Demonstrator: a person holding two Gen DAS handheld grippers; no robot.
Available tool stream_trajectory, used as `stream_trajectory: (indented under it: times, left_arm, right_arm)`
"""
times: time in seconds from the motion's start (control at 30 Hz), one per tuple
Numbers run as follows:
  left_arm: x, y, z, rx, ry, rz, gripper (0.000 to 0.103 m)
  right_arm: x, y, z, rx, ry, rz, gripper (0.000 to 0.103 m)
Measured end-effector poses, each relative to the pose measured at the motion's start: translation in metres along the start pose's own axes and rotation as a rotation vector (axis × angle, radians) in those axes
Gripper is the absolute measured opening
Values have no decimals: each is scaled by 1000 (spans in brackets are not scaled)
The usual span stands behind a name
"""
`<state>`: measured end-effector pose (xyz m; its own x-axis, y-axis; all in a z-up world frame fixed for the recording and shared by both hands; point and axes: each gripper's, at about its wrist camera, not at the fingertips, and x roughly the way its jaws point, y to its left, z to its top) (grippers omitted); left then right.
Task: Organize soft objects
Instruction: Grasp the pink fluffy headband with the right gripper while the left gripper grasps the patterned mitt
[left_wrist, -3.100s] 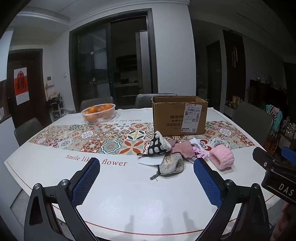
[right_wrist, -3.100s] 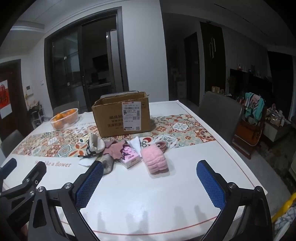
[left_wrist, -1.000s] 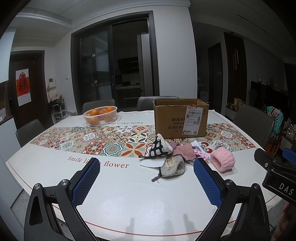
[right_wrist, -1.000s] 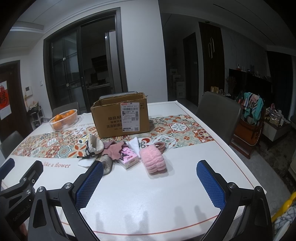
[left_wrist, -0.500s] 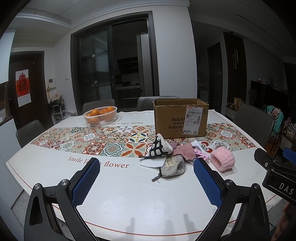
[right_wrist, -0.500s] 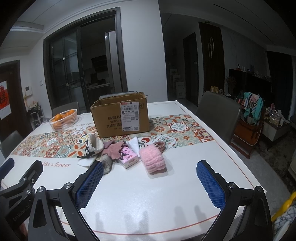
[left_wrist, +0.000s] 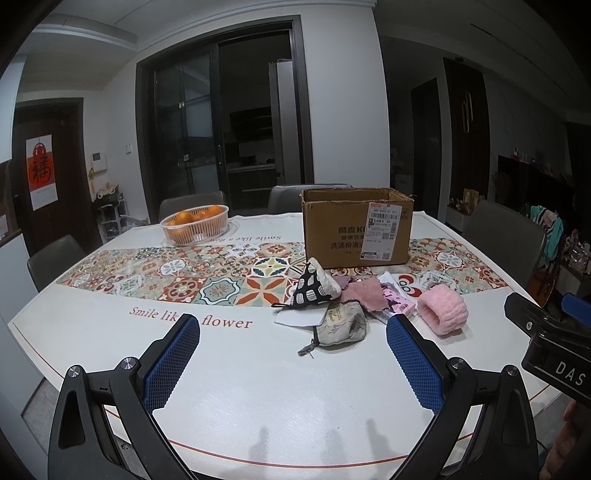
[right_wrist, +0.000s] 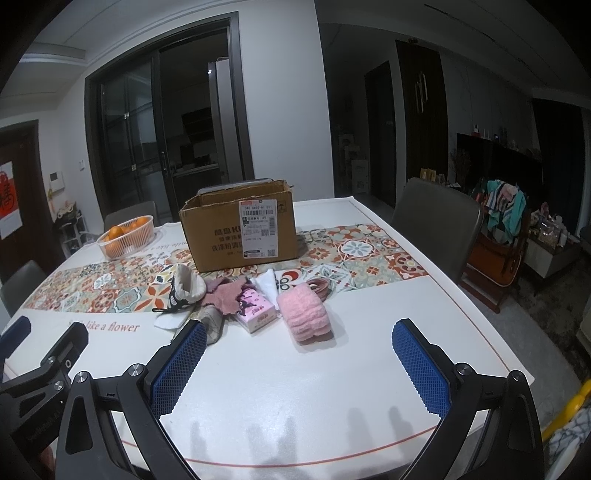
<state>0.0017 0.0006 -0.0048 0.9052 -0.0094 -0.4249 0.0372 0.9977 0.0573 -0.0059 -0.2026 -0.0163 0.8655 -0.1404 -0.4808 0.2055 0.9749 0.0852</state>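
Observation:
A heap of soft things lies mid-table before an open cardboard box (left_wrist: 356, 227) (right_wrist: 242, 230): a fluffy pink band (left_wrist: 442, 311) (right_wrist: 304, 314), a black-and-white patterned pouch (left_wrist: 314, 286) (right_wrist: 184, 286), a grey zip pouch (left_wrist: 341, 325) (right_wrist: 212, 325), a pink cloth (left_wrist: 365, 293) (right_wrist: 225, 295) and a pink tissue pack (right_wrist: 256, 310). My left gripper (left_wrist: 293, 354) hovers open over the near table, short of the grey pouch. My right gripper (right_wrist: 299, 360) is open too, just short of the pink band. Both are empty.
A white basket of oranges (left_wrist: 195, 223) (right_wrist: 125, 236) stands at the far left on the patterned runner (left_wrist: 177, 277). Grey chairs (right_wrist: 436, 218) ring the white table (right_wrist: 295, 391). The right gripper's body (left_wrist: 554, 343) shows at the left view's right edge.
Both grippers have stayed open and nearly still. The views sit slightly lower and farther from the box than 3 seconds ago. Nothing on the table has moved.

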Motion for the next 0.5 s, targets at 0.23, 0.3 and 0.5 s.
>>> stream_trajectory:
  times: [0.23, 0.3, 0.5]
  left_arm:
    - [14, -6, -4, 27, 16, -9, 98]
    - [21, -9, -4, 38, 29, -14, 95]
    - [46, -20, -4, 73, 60, -38, 84]
  right_arm:
    - [18, 2, -5, -5, 29, 6, 102]
    - [24, 2, -6, -9, 37, 7, 102]
    - [44, 2, -5, -25, 51, 3, 102]
